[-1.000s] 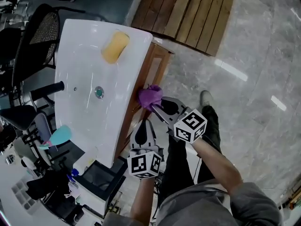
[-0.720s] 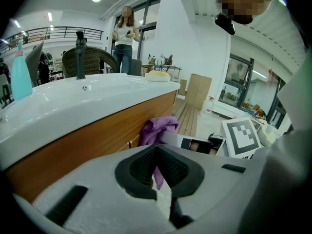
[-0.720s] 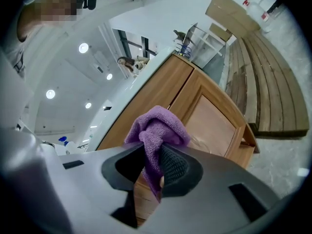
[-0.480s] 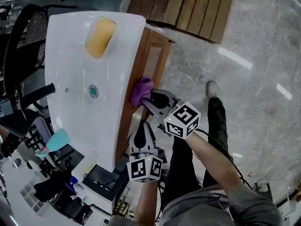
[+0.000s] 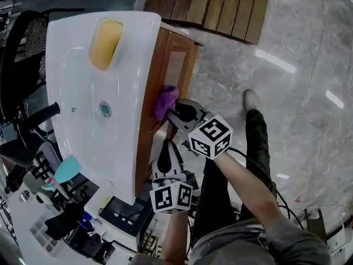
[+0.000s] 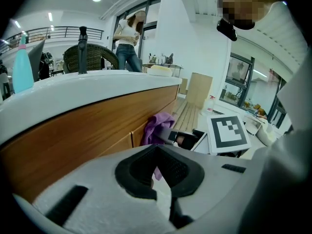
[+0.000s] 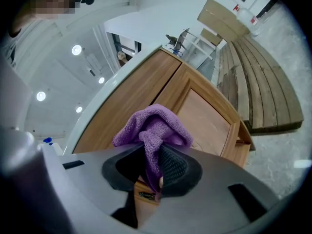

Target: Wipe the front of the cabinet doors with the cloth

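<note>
Head view: your right gripper (image 5: 175, 115) holds the purple cloth (image 5: 165, 100) at the wooden cabinet front (image 5: 177, 65), under the white sink (image 5: 77, 87); your left gripper (image 5: 167, 147) hangs just beside it, lower down. Left gripper view: its jaws are closed together, empty. Right gripper view: the jaws are clenched on the purple cloth, bunched against the wood

Head view: set high, faces steeply down onto sink (image 5: 77, 126), cabinet (image 5: 177, 65) and floor (image 5: 298, 120). Left gripper view: set low and close, faces along cabinet front. Right gripper view: set very near cabinet, faces upward along it. Shared by all three: cabinet front, cloth (image 5: 165, 100).
</note>
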A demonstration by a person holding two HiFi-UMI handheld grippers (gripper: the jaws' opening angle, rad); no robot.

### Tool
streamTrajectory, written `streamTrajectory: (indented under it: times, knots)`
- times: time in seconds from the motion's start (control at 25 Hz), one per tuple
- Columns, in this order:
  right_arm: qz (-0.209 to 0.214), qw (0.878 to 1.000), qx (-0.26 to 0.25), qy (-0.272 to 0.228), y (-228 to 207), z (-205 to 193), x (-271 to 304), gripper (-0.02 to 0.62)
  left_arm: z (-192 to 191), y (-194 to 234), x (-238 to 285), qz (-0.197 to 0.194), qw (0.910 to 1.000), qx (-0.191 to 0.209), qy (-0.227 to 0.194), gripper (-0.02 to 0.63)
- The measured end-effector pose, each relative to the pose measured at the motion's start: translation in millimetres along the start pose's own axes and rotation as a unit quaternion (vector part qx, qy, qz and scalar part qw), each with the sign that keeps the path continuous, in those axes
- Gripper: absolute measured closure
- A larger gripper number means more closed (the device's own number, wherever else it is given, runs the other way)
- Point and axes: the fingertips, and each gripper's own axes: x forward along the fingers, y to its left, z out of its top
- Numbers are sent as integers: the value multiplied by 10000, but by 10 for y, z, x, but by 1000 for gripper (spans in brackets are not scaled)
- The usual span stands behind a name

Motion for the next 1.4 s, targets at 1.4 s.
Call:
streamTrajectory:
  times: [1.4]
  knots:
    - [-1528, 9843, 315, 830, -1560, -1086, 344, 520, -349, 87, 708, -259, 9988, 136, 383, 598]
